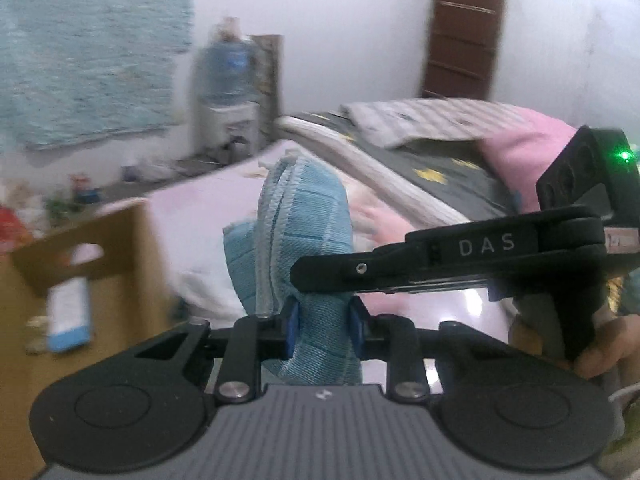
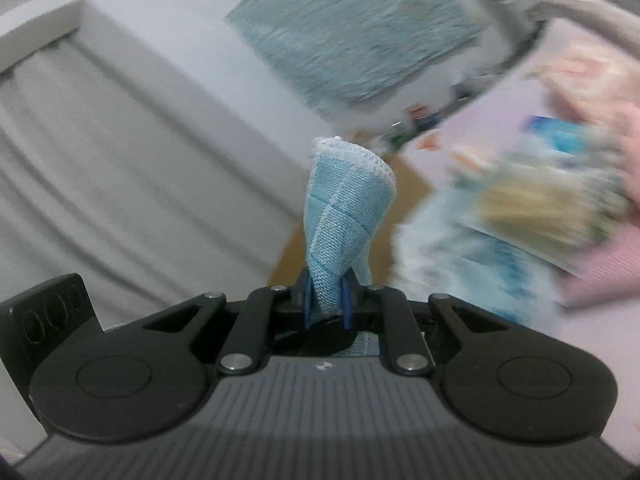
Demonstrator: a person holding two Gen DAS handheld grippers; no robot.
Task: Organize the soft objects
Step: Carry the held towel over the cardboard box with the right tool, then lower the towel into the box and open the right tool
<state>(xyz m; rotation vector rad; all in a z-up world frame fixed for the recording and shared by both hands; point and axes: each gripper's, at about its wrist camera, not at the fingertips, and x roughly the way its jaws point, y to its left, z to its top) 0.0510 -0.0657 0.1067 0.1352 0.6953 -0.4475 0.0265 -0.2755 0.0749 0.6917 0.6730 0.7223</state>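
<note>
Blue checked cloth (image 1: 304, 216) is clamped between the blue pads (image 1: 291, 326) of the left gripper (image 1: 322, 326) and stands bunched above them, held clear of the pink bedding (image 1: 208, 208). A second corner of the cloth (image 2: 344, 208) is pinched in the right gripper (image 2: 328, 300), jaws clenched. Background is blurred.

Woven matt blue cloth (image 1: 304, 216), seemingly wooden cabinet (image 1: 120, 280)
</note>
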